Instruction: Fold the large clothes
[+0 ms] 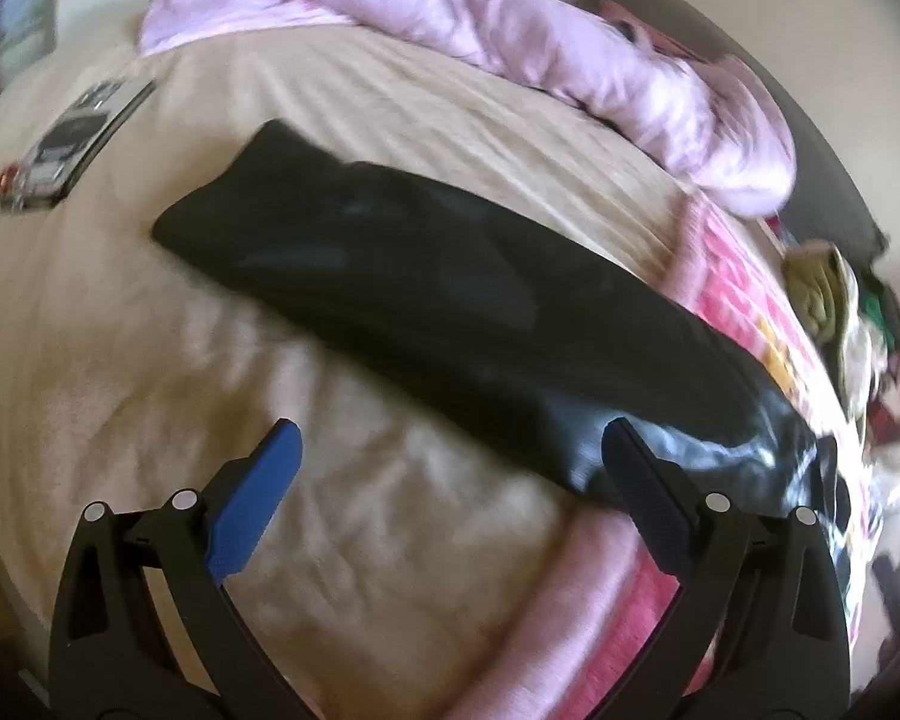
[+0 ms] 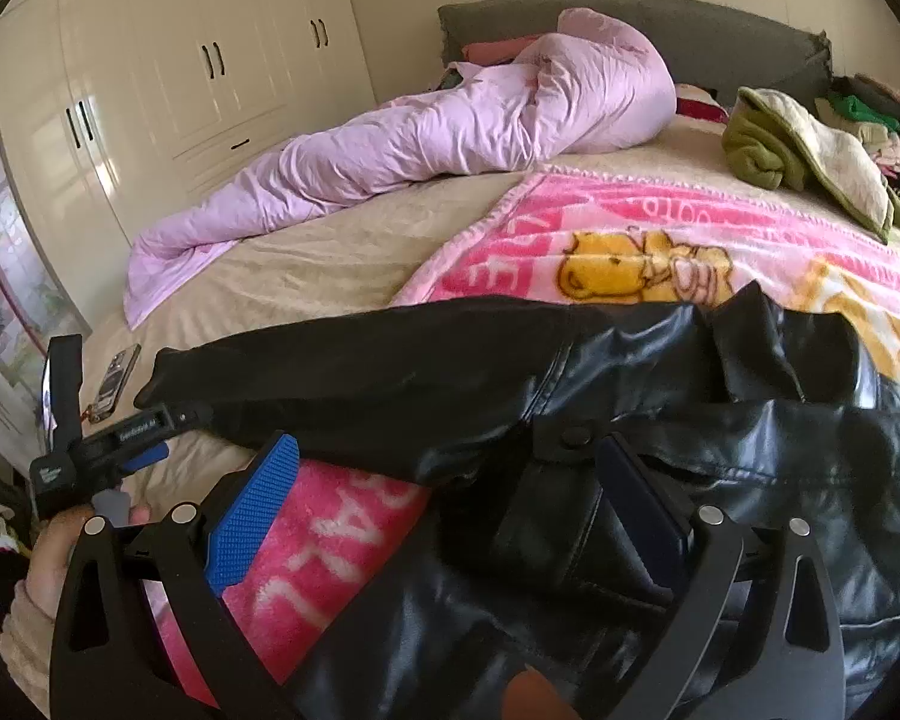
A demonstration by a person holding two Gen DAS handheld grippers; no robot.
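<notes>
Folding looks barely begun, judging by the lay: the black glossy faux-leather jacket (image 2: pixel 660 480) is spread across the beige plush bedspread (image 1: pixel 150 360) w/ one long sleeve (image 2: pixel 360 372) stretched out flat toward the small dark phone (image 2: pixel 117 378) lying on the bedspread's left part; no neat rectangle yet, so sleeve tuck-in + body folds all seem left to do. The jacket's body is crumpled, partly over the pink cartoon-bear fleece blanket (image 2: pixel 660 240), which sits right of the sleeve's cuff end and under the jacket's bulk. Left to right from the jacket: the left tongs (image 1: pixel 450 456) w/ blue pads hover over the bedspread just off the sleeve's near edge, jaws spread wide, gripping nothing; the right-hand finger (image 1: pixel 642 480) overlaps the shiny shoulder area in view, contact can't be told (frame is blurred). The right tongs (image 2: pixel 450 468) are also wide open, empty, low over the jacket's body near a snap button (image 2: pixel 576 435), the left finger over pink blanket, the other over black leather. Beyond the jacket, toward the headboard: a rumpled lilac duvet (image 2: pixel 420 138); to the jacket's far right, an olive-and-cream bundle (image 2: pixel 798 150) + a heap of mixed clothes.
</notes>
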